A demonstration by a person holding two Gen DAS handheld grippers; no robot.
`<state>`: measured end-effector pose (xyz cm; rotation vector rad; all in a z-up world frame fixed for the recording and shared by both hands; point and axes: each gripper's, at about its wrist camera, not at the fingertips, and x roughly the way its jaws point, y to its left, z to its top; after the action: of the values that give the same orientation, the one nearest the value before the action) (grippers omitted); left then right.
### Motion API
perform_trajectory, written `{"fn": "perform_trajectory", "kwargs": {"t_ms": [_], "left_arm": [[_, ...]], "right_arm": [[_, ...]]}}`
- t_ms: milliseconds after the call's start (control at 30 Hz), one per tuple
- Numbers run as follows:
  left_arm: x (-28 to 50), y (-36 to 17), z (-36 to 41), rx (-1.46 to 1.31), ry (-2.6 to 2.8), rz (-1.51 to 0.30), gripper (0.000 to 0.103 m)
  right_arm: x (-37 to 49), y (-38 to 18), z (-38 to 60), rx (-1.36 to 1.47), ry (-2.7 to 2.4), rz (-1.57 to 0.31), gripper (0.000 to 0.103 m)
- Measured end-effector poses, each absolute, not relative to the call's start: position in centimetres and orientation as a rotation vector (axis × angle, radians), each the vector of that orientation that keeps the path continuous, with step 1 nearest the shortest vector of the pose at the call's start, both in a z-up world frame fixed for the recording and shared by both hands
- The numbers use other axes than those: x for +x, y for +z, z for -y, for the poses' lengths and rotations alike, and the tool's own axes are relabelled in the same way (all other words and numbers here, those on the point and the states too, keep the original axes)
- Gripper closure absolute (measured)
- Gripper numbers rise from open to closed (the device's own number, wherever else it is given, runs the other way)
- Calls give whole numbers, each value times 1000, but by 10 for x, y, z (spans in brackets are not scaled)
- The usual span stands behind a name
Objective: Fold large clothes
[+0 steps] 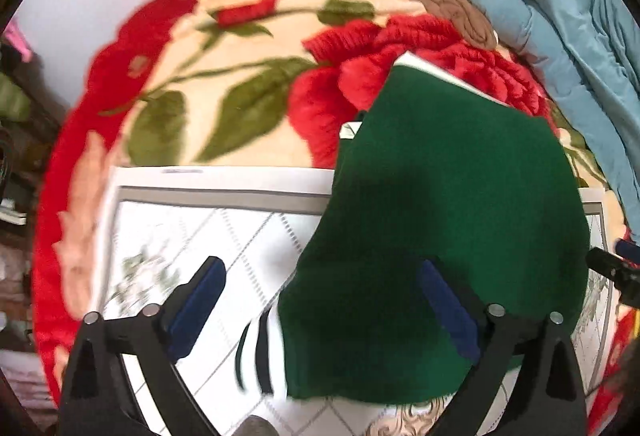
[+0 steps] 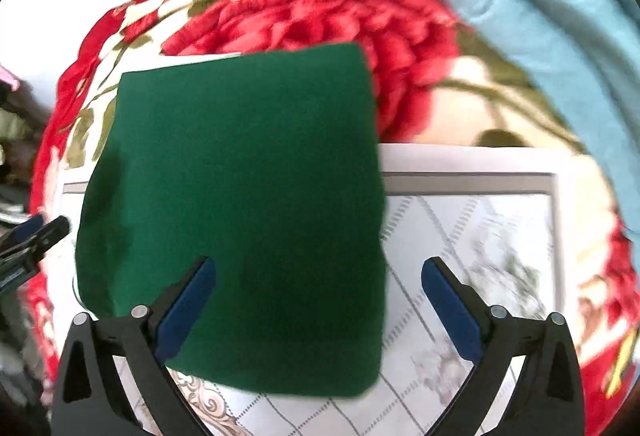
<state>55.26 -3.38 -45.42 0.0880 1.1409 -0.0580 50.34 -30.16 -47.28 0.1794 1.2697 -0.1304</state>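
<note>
Both my left gripper (image 1: pixel 320 312) and right gripper (image 2: pixel 318 310) hang released over the folded dark-green knit garment (image 2: pixel 240 220) at mid-frame; next, I judge, regrasp its near hem

A dark green garment (image 1: pixel 448 220) lies folded into a compact, roughly rectangular block, its flat, plain upper face showing no print or fastening. In the right wrist view the green garment (image 2: pixel 248 203) has straight sides and a nearly square far edge, with the near edge slightly rounded. A white strip peeks out from beneath the far edge in both views, and in the left wrist view dark and white stripes show at the near left corner. The fabric rests flat, near part on a white patterned sheet, far part on a red floral blanket.
</note>
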Motion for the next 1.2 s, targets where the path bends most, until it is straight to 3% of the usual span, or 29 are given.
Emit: {"fn": "perform_trajectory", "kwargs": {"t_ms": [333,800,1200], "left_arm": [[455,-345,49,104,-4,-1041,1],[283,-154,55,33,18,-889,1],[181,-55,64,-17,38,-769,1]], "right_arm": [[382,-350,269,23,-328,-1143,0],[191,-106,227,-51,-317,-954,0],[50,30,210,-63,-274,-796,0]]}}
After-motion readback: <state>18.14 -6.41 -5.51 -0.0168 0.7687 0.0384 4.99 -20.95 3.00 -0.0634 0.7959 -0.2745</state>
